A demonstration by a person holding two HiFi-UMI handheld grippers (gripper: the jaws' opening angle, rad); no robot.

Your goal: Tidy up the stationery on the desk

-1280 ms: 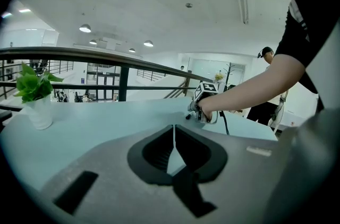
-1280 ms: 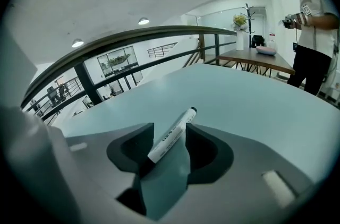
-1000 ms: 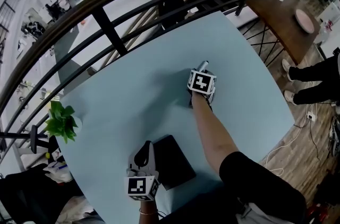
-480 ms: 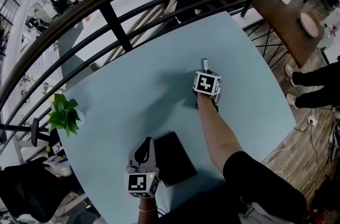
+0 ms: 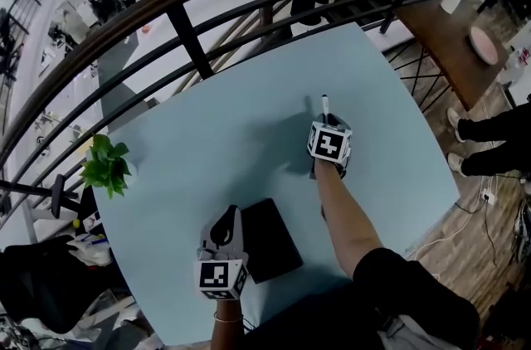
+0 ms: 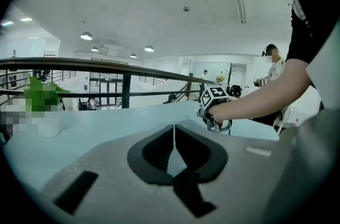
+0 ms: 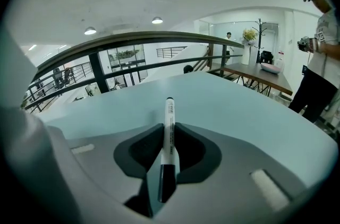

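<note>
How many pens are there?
1. The pen is pinched by the right gripper, sticking out above the table. None other shows, though the arm could hide one.

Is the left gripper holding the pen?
No, the pen is clamped between the jaws of the right gripper, while the left gripper has its jaws together on nothing.

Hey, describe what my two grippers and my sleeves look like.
Both the left gripper and right gripper are grey-bodied with black jaw pads, each carrying a white cube with black square markers. The right arm wears a short black sleeve.
</note>
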